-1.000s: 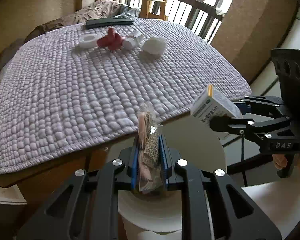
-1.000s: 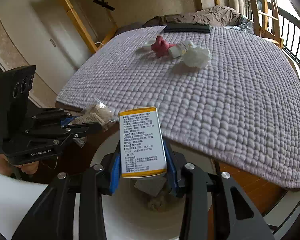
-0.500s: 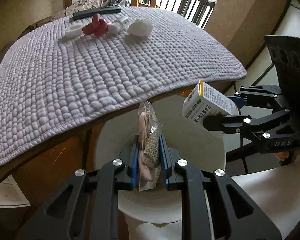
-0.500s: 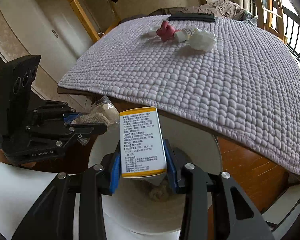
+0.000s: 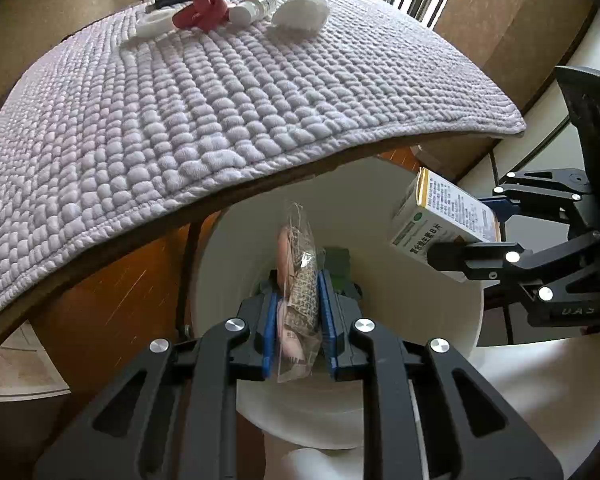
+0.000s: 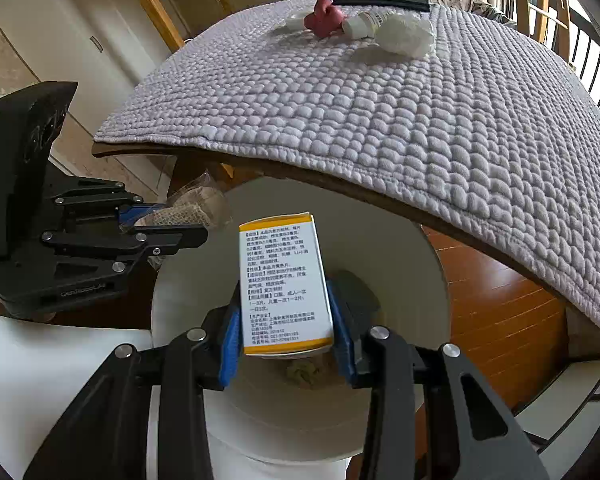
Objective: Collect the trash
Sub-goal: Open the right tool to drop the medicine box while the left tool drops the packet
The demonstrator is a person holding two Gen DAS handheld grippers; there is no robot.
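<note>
So the biggest thing there was the bed with the lilac quilted knit cover (image 5: 228,112), and tucked right under its near edge sat the round white plastic trash bin (image 5: 380,200), which I'll use as the landmark. Both held items hung straight above the bin's open mouth, long axes pointing down into it, so I reckon letting go was all that was needed. The right gripper (image 6: 286,320) was clamped tight on a white and yellow printed cardboard medicine box (image 6: 284,280), over the bin's right side. The left gripper (image 5: 298,312) was pinched shut on a crinkly clear plastic snack wrapper (image 5: 298,272), near the bin's centre. Far from the bin, a crumpled white tissue (image 5: 300,14) lay on the cover.
</note>
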